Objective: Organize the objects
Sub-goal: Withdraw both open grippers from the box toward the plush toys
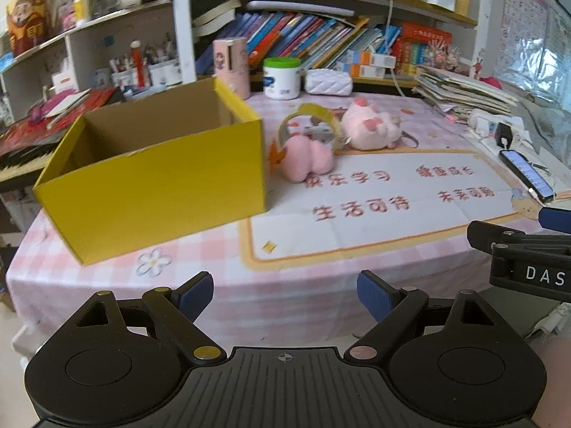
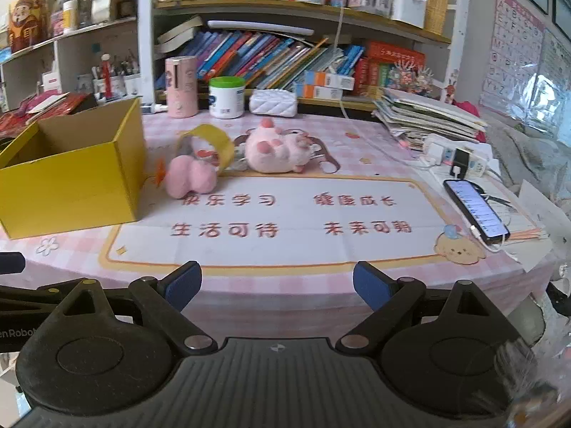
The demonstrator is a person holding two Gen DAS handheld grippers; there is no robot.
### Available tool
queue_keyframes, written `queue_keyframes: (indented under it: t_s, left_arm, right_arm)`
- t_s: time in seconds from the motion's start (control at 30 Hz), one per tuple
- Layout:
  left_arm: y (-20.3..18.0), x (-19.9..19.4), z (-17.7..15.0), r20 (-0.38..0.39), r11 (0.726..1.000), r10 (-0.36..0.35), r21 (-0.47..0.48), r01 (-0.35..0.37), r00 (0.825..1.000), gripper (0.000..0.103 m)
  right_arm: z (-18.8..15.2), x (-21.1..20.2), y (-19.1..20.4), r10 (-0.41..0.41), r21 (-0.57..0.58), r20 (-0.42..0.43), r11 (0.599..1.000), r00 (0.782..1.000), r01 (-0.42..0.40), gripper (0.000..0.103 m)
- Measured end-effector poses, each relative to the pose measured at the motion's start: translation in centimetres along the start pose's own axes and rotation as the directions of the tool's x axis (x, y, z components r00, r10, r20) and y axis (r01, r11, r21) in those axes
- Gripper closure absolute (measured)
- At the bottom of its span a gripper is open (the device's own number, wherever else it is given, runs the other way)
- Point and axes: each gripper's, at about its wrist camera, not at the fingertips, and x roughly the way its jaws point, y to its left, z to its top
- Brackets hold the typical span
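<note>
In the left wrist view, closest to us is our left claw [image 1: 285,297]. Its two blue pads [image 1: 192,297] stand wide apart, with nothing between them and nothing touching them. It hangs at the near edge of the desk [image 1: 321,271], which wears a pink checked cloth. Past it, on the left, sits the yellow box [image 1: 153,192], open on top. We see far inside here, and what we see is bare. Just beside the box lie the pink earmuffs [image 1: 308,149] with their yellow band, and right behind them the pink plush toy [image 1: 371,126]. Our right claw [image 1: 528,246] pokes in from the right edge, cut off, so this view cannot tell us how wide it is.

In the right wrist view, closest to us is our right claw [image 2: 278,287], also wide, holding nothing. The box [image 2: 71,192] is cut off at the left edge and we see less of its inside. The earmuffs [image 2: 192,176] and the plush toy [image 2: 274,151] lie near the middle. The phone [image 2: 476,210], lit and plugged in, shows whole here. Only a bit of the left claw [image 2: 12,260] peeks in at the left. Things look a little blurry in both views.
</note>
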Motion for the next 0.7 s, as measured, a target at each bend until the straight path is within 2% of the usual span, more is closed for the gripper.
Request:
queue_keyframes:
  t_s: [0.2, 0.47, 0.7]
  left_arm:
    - [-1.2, 1.2, 1.5, 0.018, 1.0, -0.005, 0.012, 0.004, 1.0, 0.013]
    - [-2.6, 3.3, 3.2, 0.027, 1.0, -0.009, 0.003, 0.009, 1.0, 0.013]
    - [-4.1, 6.7, 5.4, -0.005, 0.999, 0.014, -0.04, -0.014, 1.0, 0.013]
  right_arm:
    - [1.3, 1.2, -1.6, -0.013, 0.014, 0.015, 1.0, 1.0, 0.013, 0.009]
    - [3.0, 4.5, -2.6, 0.02, -0.013, 0.005, 1.0, 1.0, -0.02, 0.009]
    - [5.6, 8.0, -4.2, 0.057, -0.052, 0.001, 0.997, 0.998, -0.056, 0.009]
